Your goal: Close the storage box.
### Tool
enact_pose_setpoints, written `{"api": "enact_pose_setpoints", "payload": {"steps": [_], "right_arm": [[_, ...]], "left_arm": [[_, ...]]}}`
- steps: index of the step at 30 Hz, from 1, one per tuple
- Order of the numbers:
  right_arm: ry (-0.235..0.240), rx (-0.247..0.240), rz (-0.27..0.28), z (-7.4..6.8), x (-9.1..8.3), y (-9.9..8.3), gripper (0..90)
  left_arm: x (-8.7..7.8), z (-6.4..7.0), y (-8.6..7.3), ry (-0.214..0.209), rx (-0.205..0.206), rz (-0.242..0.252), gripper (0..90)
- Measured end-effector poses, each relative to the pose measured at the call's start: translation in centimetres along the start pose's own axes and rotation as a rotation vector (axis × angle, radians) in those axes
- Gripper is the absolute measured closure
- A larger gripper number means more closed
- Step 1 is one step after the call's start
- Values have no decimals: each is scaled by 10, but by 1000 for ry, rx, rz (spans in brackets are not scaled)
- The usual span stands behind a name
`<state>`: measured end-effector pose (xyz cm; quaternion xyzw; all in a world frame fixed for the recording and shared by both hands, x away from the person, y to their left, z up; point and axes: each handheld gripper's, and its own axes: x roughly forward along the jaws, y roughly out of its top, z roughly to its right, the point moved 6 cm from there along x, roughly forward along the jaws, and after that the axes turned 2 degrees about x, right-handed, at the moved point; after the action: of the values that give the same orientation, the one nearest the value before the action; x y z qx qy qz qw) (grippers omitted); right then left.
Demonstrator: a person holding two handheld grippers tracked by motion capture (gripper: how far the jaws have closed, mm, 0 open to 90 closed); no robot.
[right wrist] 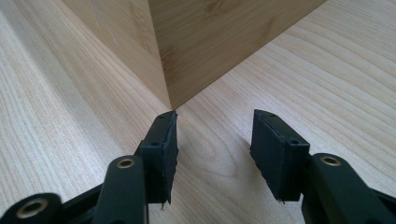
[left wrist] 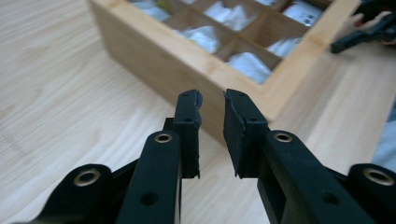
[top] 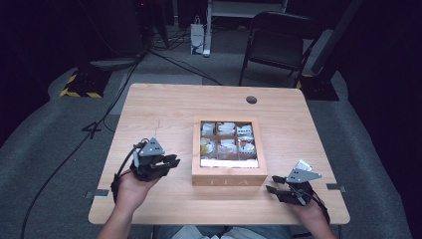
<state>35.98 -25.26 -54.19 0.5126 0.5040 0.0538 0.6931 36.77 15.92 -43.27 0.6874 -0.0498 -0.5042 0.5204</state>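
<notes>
Flanking the wooden tea box [top: 227,175] at mid-tabletop [top: 164,104], both tongs are held parted and empty: right tongs [right wrist: 212,133] nearly at its front corner, seemingly nearer than left tongs [left wrist: 212,112]

Pale wood, black jaws, white packets

Light tan tea box [top: 226,175] holds white packets [top: 227,144]; beside it, black grippers on a pale striped-grain table [top: 159,104].

We find the table [top: 164,107] evenly lit from overhead, the surrounding room falling to near black. Shadows are soft and short. The high view is low in sharpness. In both gripper views the near jaws are blurred; no glare noted on the wood grain.
</notes>
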Motion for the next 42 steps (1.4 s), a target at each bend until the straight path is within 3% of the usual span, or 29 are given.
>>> {"api": "enact_pose_setpoints", "payload": {"steps": [2,4,8,11,15,20,25,26,29,31,32,38,42], "right_arm": [[-1,-1,0,0,0,0,502],[-1,-2,-1,0,0,0,500],[-2,-1,-1,0,0,0,503],[-2,1,-1,0,1,0,505],[-2,0,0,0,1,0,506],[-2,0,0,0,1,0,507],[-2,0,0,0,1,1,507],[-2,0,0,0,1,1,507],[-2,0,0,0,1,0,507],[-3,-1,0,0,1,1,507],[-2,0,0,0,1,0,507],[-3,0,0,0,1,0,506],[-3,1,-1,0,1,0,507]], "left_arm": [[-3,-13,-6,48,-19,-11,744],[-6,-29,-18,80,-63,-7,733],[-4,-43,-31,124,-87,-32,727],[1,-51,-39,139,-120,-39,722],[8,-60,-49,177,-128,-69,696],[17,-75,-67,174,-141,-99,649],[23,-79,-71,200,-150,-91,595],[27,-80,-74,217,-126,-99,536],[30,-80,-78,229,-124,-113,533],[31,-82,-81,220,-143,-101,468],[33,-83,-83,215,-171,-83,439],[38,-82,-87,215,-150,-120,406],[46,-79,-89,187,-153,-154,387]]}}
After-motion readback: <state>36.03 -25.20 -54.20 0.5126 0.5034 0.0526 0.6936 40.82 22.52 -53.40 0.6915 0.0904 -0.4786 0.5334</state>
